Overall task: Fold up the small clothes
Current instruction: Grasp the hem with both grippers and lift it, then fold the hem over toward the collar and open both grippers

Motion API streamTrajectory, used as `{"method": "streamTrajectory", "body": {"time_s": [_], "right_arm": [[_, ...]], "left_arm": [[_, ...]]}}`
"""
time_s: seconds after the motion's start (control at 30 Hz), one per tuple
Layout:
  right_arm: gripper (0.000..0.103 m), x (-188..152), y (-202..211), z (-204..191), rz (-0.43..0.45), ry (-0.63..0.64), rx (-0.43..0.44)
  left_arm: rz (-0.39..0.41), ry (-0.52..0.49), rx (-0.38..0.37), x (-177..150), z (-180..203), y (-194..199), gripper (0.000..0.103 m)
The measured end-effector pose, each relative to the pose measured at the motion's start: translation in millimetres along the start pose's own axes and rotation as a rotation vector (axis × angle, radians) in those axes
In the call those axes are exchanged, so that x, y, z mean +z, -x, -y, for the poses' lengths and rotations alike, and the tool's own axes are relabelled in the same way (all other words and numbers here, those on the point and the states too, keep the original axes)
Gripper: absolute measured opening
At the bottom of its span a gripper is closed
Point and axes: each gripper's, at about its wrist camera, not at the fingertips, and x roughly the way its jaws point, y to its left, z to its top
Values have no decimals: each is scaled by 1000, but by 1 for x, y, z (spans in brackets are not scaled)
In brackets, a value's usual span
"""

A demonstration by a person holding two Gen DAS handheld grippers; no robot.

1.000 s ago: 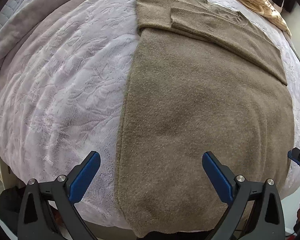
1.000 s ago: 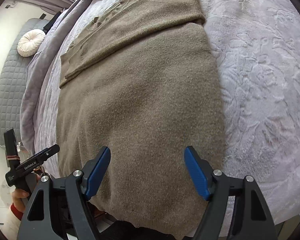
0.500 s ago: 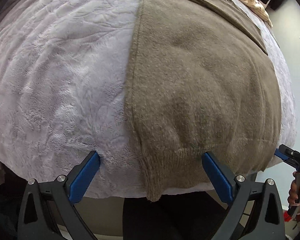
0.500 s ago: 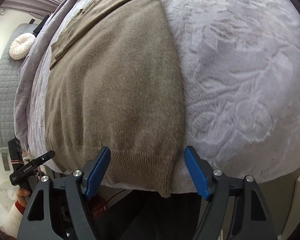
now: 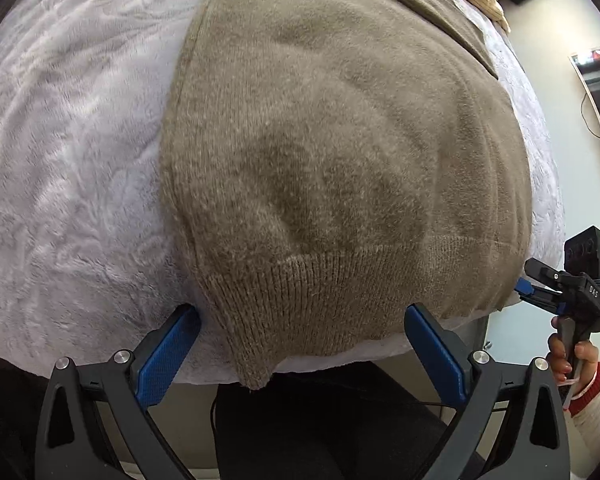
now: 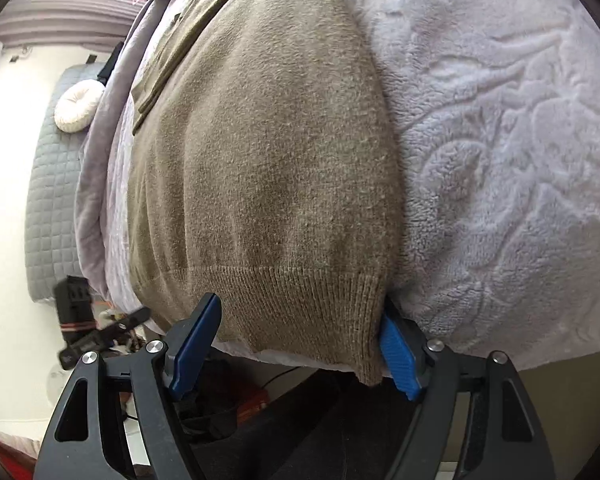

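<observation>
Brown knit sweater [image 5: 340, 152] lies flat on the fluffy blanket [image 5: 60, 160], its ribbed hem [image 6: 292, 300] hanging over the bed edge right in front of both tongs. Left gripper [image 5: 300, 356] jaws apart, straddling the hem's left corner; right gripper [image 6: 296, 344] jaws apart around the right corner, nothing clamped. Looks soft, floppy, light, likely stretchy; best pinched at the thick hem corners.

Sweater [image 5: 340, 152]: olive-brown knit, plain body, ribbed band along the near hem. Blanket [image 5: 68, 152]: pale lilac-white plush with an embossed leaf pattern. Left gripper [image 5: 300, 344] and right gripper [image 6: 300, 336]: black frames, blue pads. Cushion [image 6: 78, 106], far left in the right wrist view: cream, round, gathered pleats. Quilt [image 6: 48, 200] beneath it: grey, square-stitched. Sleeve [image 5: 596, 396]: white with red cuff.
</observation>
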Motion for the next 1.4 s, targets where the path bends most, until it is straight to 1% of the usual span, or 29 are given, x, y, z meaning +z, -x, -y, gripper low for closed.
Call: {"method": "streamTrajectory", "body": {"time_s": [0.03,0.07,0.1,0.17,0.2,0.23,0.27,0.3,0.33,0.37,0.4,0.43,0.53,0.57,0.7,0.77,0.8,0.83,0.87,0.93,0.97,1.0,1.03,1.13,1.23,1.33,1.4], "right_arm": [[80,1,0,2,3,-12,11],[80,1,0,3,4,-25,21],[80,1,1,4,5,-32,31],[78,0,2,5,-5,-45,66],[72,-1,0,5,-16,-56,90],[66,-2,-1,6,-27,-69,108],[49,-4,-3,7,-39,-86,114],[27,-6,-6,11,-56,-106,100],[16,-8,-8,15,-70,-124,80],[9,-10,-8,15,-71,-131,75],[8,-12,-5,14,-59,-129,80],[8,-14,-1,11,-48,-121,94],[8,-16,13,4,-14,-134,200],[8,-15,20,1,2,-141,232],[8,2,45,-14,59,-148,325],[8,15,54,-24,79,-132,350],[8,25,59,-28,88,-122,362],[8,36,64,-34,96,-112,375],[8,44,67,-40,101,-102,380],[8,68,76,-50,114,-74,394],[8,82,79,-59,123,-60,401],[8,98,84,-66,134,-42,406],[8,109,86,-76,142,-30,409],[8,155,94,-97,167,13,417],[8,207,101,-115,178,65,412],[8,254,101,-131,183,107,411],[8,289,96,-137,178,127,410]], "left_arm": [[6,2,7,1,1,0,101],[14,8,10,0,3,1,92],[23,18,15,0,4,3,87],[25,46,25,7,12,-2,66],[25,58,25,8,9,-1,60],[22,67,17,9,5,0,47],[19,73,-9,10,0,1,30],[18,82,-49,8,-2,2,20],[18,92,-101,3,-6,3,10],[28,96,-122,3,-6,7,10],[42,84,-130,3,-4,12,10],[60,67,-142,2,-1,19,10],[106,47,-196,1,4,42,10],[114,44,-203,4,3,49,10],[156,28,-218,19,13,71,10],[180,28,-226,34,17,83,10],[197,28,-232,44,20,89,10],[210,26,-237,54,15,97,10],[223,26,-237,65,19,101,10],[254,20,-229,88,21,114,10],[270,18,-224,100,22,120,10],[290,15,-221,106,19,128,10],[312,13,-216,120,22,134,10],[371,13,-200,171,36,140,10],[425,8,-167,218,47,144,10],[464,-3,-139,263,55,142,10],[478,-8,-110,297,59,132,10]]}}
